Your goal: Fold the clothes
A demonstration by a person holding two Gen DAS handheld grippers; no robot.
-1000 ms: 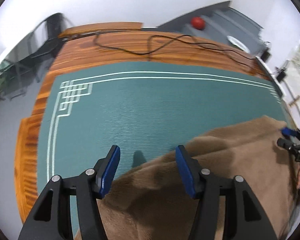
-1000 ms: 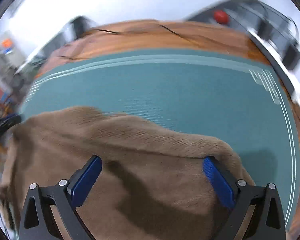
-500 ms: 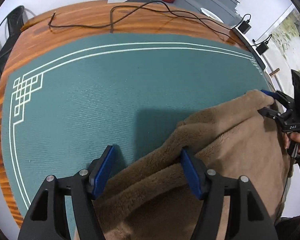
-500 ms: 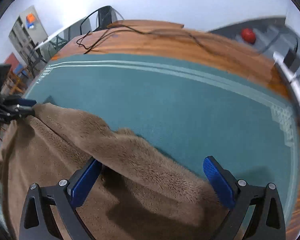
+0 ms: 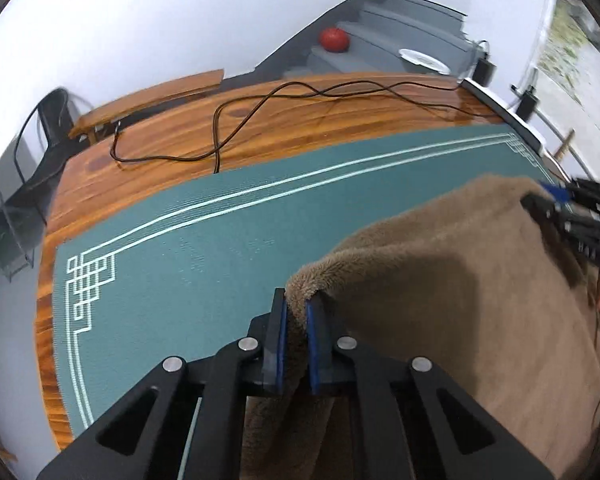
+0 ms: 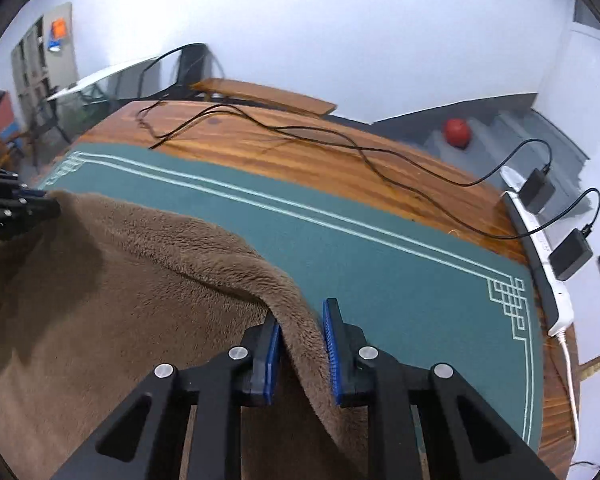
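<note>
1. A fuzzy brown fleece garment [image 5: 460, 280] lies on the near part of a green woven mat with white border lines [image 5: 188, 248], its far edge lifted off the mat at two corners

2. The left gripper [image 5: 296, 312] has its black jaws with blue pads pressed together on one raised corner of the garment — the plush fabric bunches up between the pads and spills over their tips

3. The right gripper [image 6: 300, 328] is closing its jaws on the other corner; a ridge of the brown fabric runs between the blue pads, which press against it on both sides

4. In each wrist view the opposite gripper shows at the far end of the garment's lifted edge, gripping it there

5. The mat covers a polished wooden table [image 6: 300, 148]; beyond the mat's far border a thin black cable [image 5: 220, 136] loops across the bare wood

6. Past the table from the mat, a red ball [image 5: 334, 39] sits on grey stairs — and a white power strip [image 6: 540, 248] with black adapters lies along the table's right end
</note>
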